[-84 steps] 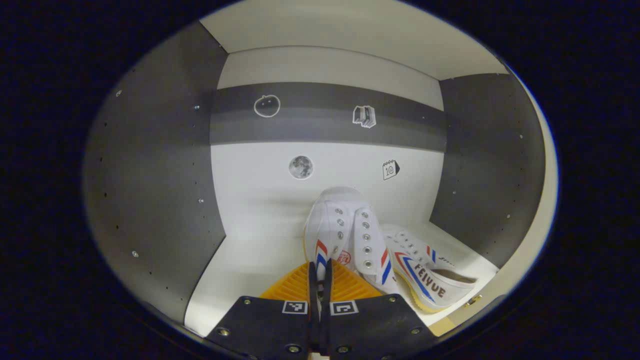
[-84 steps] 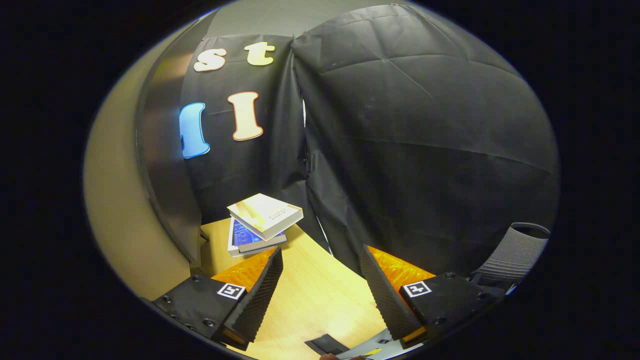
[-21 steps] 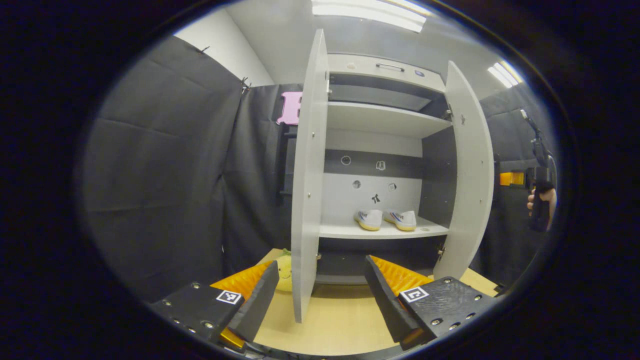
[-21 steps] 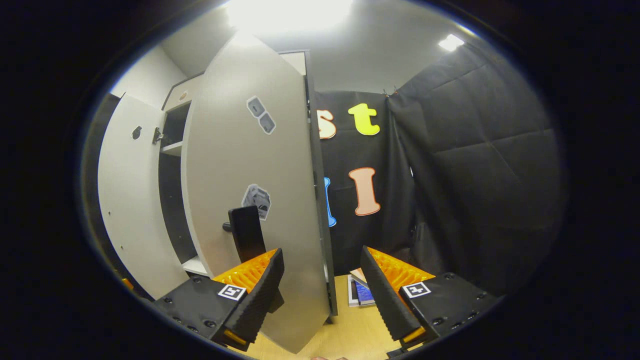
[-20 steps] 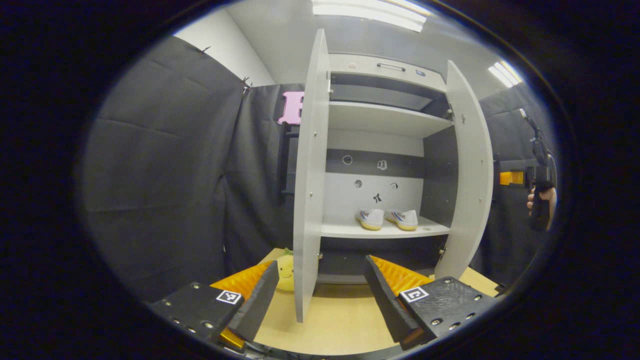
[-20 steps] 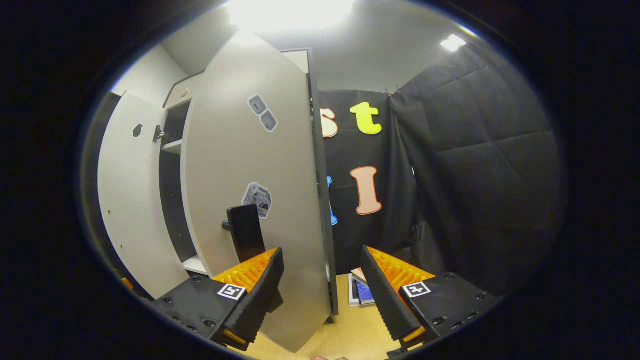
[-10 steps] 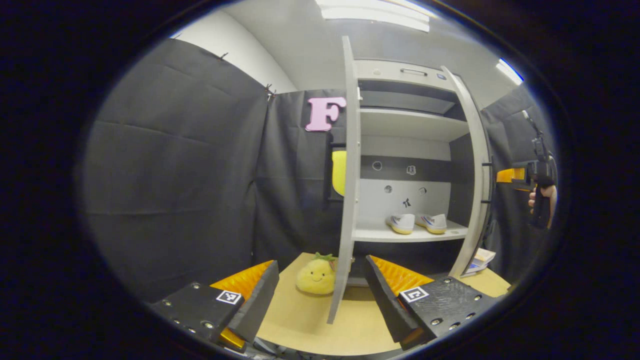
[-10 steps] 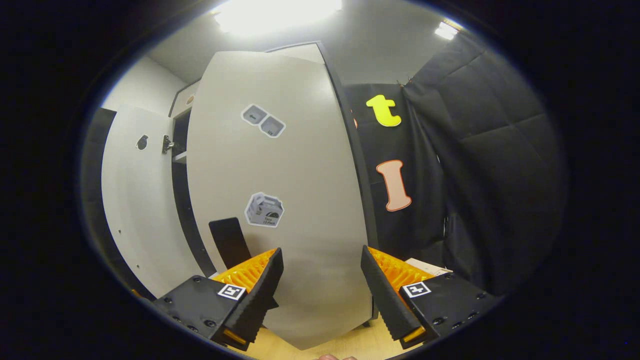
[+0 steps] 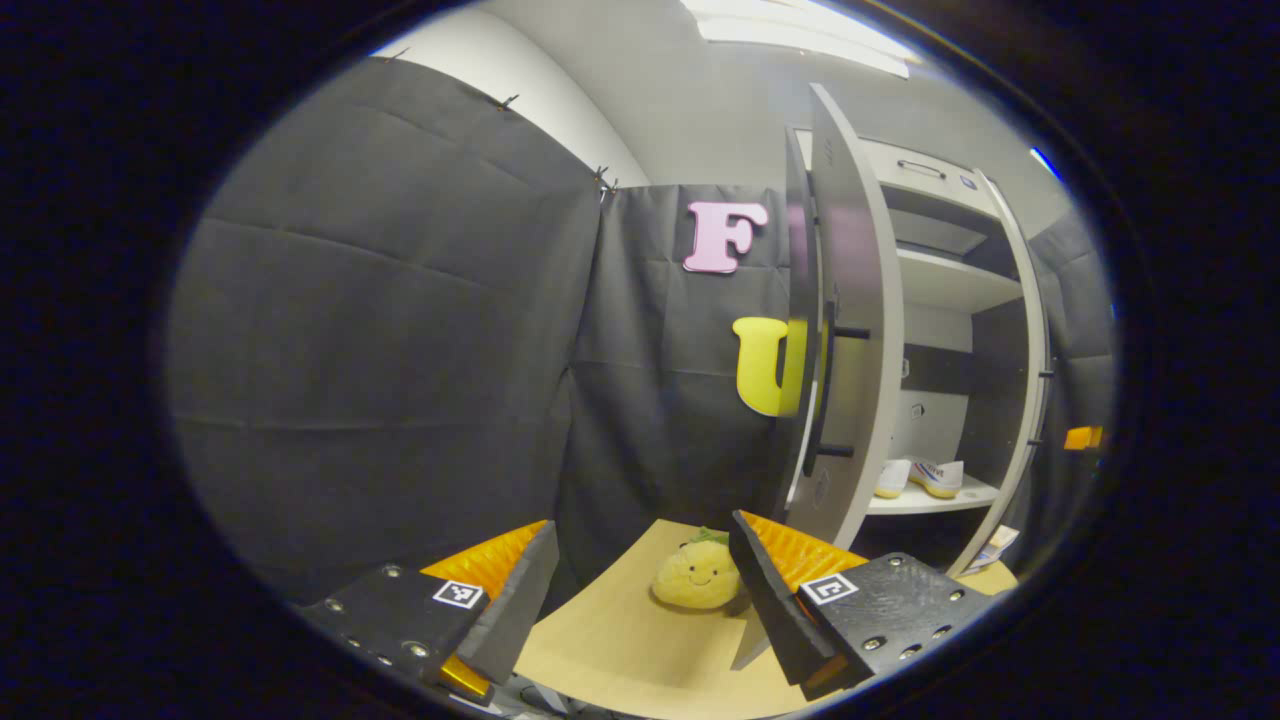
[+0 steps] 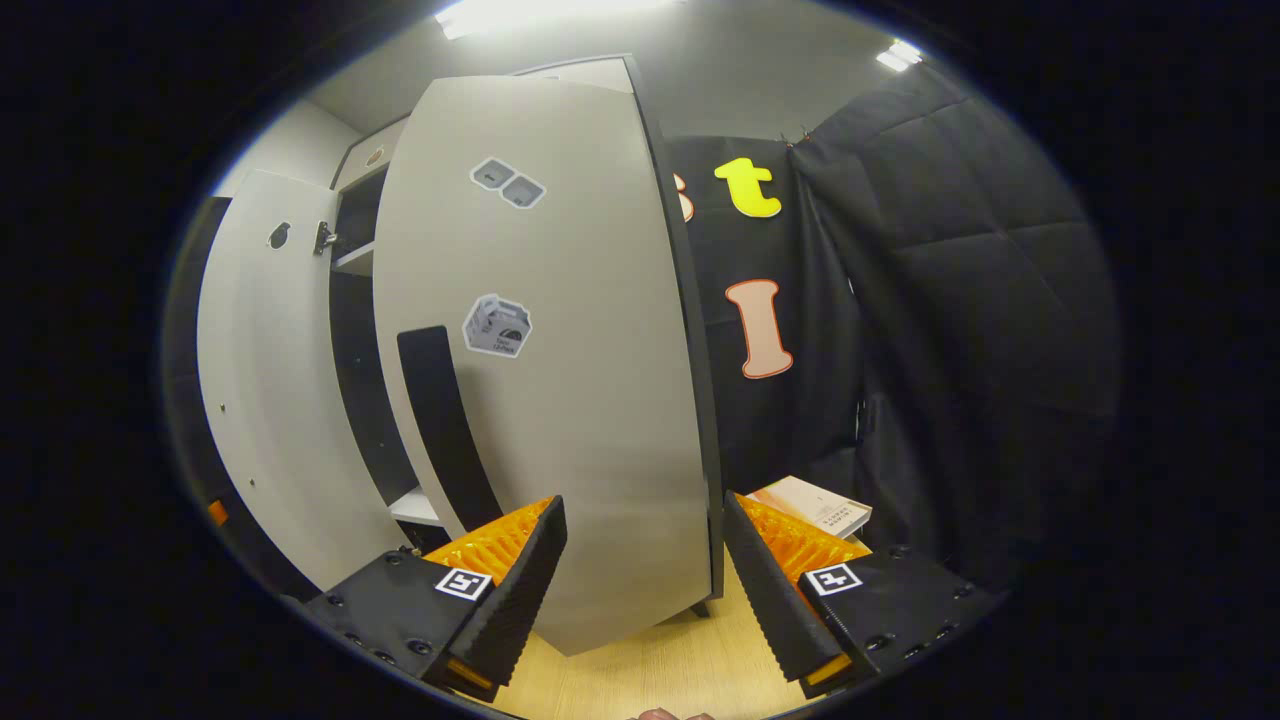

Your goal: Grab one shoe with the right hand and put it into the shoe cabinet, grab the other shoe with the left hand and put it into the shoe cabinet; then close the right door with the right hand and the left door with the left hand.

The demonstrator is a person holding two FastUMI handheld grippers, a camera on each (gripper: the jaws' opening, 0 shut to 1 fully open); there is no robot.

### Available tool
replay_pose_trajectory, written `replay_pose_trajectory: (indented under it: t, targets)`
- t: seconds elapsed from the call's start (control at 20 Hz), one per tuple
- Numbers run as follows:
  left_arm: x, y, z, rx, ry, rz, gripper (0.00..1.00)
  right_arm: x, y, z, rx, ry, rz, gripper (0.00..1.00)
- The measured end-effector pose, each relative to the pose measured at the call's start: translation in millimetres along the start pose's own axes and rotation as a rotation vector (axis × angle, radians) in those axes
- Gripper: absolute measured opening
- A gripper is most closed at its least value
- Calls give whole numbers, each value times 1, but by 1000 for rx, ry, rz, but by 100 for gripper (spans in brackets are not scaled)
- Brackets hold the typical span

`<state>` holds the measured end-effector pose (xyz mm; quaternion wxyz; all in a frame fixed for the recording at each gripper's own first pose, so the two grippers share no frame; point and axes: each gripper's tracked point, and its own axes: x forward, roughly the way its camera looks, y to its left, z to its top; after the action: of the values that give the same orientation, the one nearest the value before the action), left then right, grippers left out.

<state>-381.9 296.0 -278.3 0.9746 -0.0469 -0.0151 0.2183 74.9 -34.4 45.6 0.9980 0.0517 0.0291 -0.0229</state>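
Right gripper (image 10: 645, 570), jaws spread, faces smooth flat right door (image 10: 590, 380).

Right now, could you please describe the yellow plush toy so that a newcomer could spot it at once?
Start at the tall shoe cabinet and drop to the foot of its left door. On the wooden tabletop there sits the plush toy, round, yellow, smiling, with a green tuft.

Two white canvas shoes (image 9: 920, 477) sit side by side on the grey shoe cabinet's (image 9: 950, 290) shelf; both pale doors (image 10: 560, 380) stand ajar.
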Motion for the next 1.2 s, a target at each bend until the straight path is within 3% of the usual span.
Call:
replay_pose_trajectory:
  t: [0.25, 0.45, 0.6, 0.7, 0.8, 1.0, 1.2]
  targets:
    - [38, -1, 33, 35, -27, -63, 100, -15, -2, -22, 9, 52, -28, 98]
    - [75, -27, 60, 76, -58, -159, 100, -31, -1, -27, -4, 75, -54, 98]
    - [97, -60, 72, 39, -79, -254, 98, -40, -3, -30, -54, 83, -70, 98]
    - [111, -65, 78, 40, -100, -247, 100, -42, -10, -34, -72, 91, -83, 98]
    - [122, -75, 78, 41, -99, -254, 96, -43, -16, -40, -57, 99, -89, 98]
    - [126, -84, 77, 32, -67, -269, 94, -39, -43, -60, 7, 126, -125, 98]
    - [121, -91, 80, 64, -45, -234, 93, -18, -57, -72, 100, 158, -106, 98]
